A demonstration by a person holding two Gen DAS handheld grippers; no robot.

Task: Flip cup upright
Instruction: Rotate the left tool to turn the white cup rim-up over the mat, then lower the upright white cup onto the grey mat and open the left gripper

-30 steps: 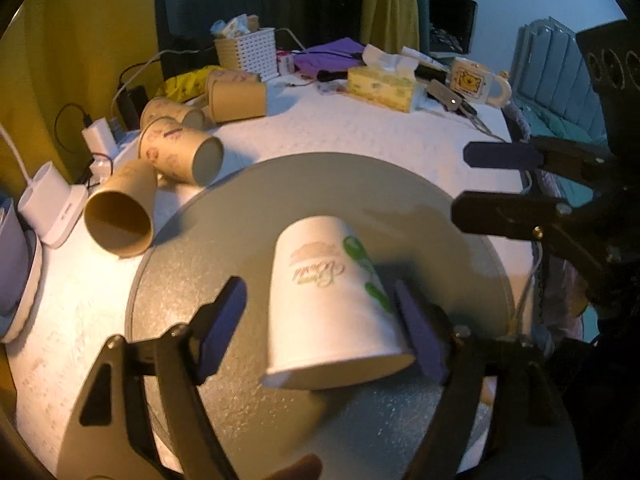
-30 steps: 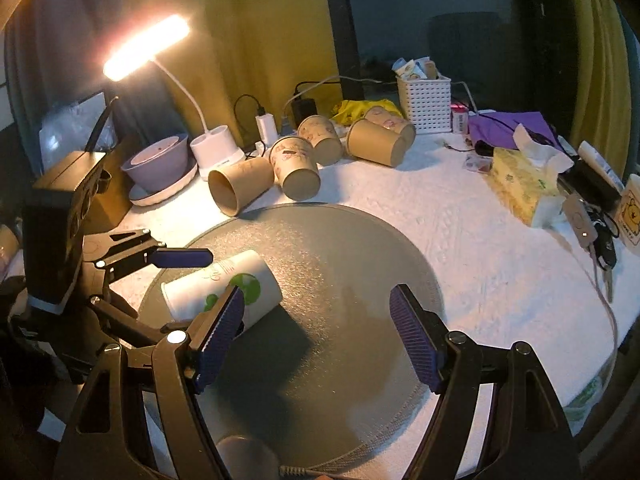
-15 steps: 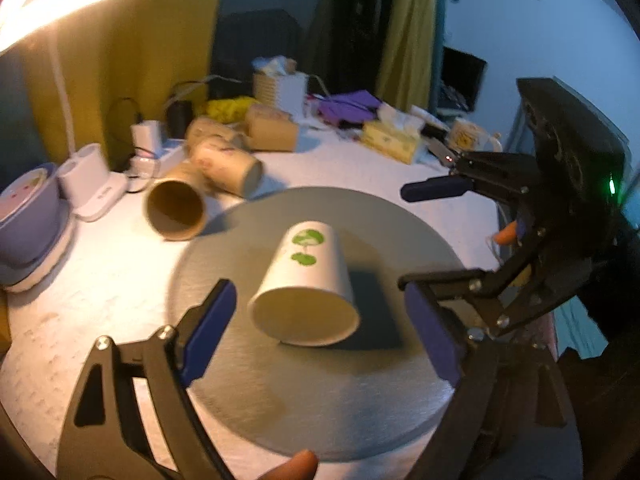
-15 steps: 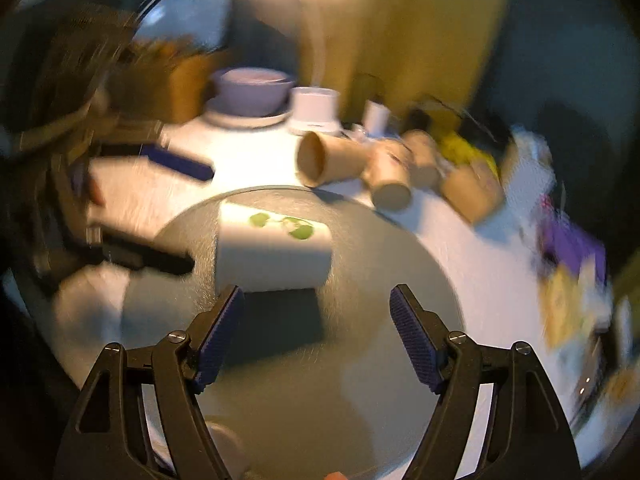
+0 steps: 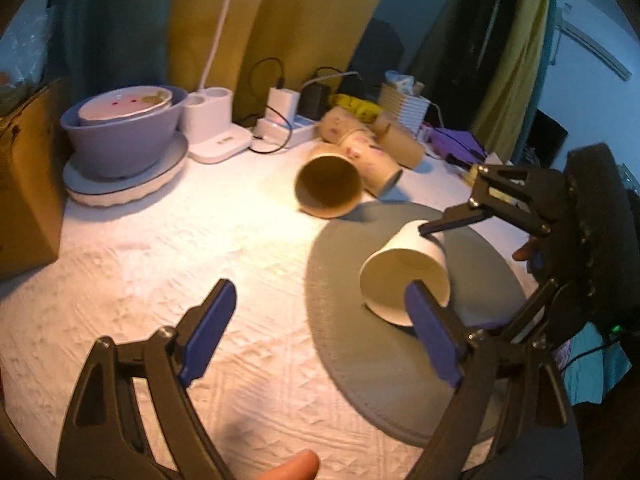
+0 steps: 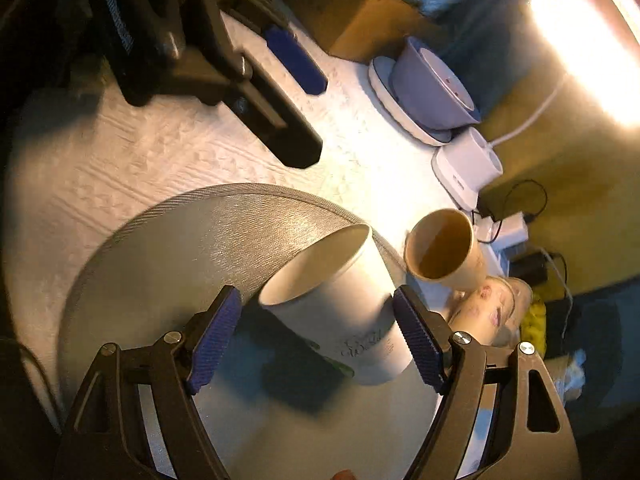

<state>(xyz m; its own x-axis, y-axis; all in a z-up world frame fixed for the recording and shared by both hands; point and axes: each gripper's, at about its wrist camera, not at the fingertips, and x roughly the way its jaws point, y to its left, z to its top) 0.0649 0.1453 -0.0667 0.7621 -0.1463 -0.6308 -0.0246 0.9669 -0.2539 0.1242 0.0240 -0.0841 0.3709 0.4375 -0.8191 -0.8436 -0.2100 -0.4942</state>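
My right gripper (image 6: 316,334), spread wide, has swung round to straddle the white cup (image 6: 340,300) lying on its side on the grey mat (image 6: 160,248), my left gripper (image 5: 320,332) withdrawn and released, so gripping comes next.

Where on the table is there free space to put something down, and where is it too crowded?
Free: the white tablecloth between the purple bowl, the cardboard box and the grey mat; also the mat's near part. Crowded: the back, with brown cups, chargers and lamp base. The white cup lies on the mat.
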